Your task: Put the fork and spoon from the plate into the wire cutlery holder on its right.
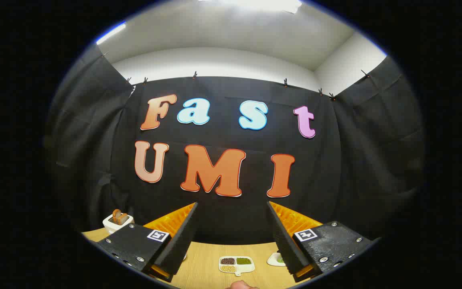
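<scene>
The gripper (231,233) is spread wide, nothing between its fingers. Just ahead and below, a divided dish (236,264) sits on the tabletop (203,261), with a small plate (276,259) by the right finger. A white holder (117,222) stands beyond the left finger; bare wood between.

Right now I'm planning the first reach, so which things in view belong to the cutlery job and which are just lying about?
For the job: gripper, fingers open, nothing between them; small white dish beside one finger, possibly the plate, too hidden to tell.
Lying about: divided tray of beans on the table, just ahead of the fingers; white pot holding something brown, off to the side.
</scene>
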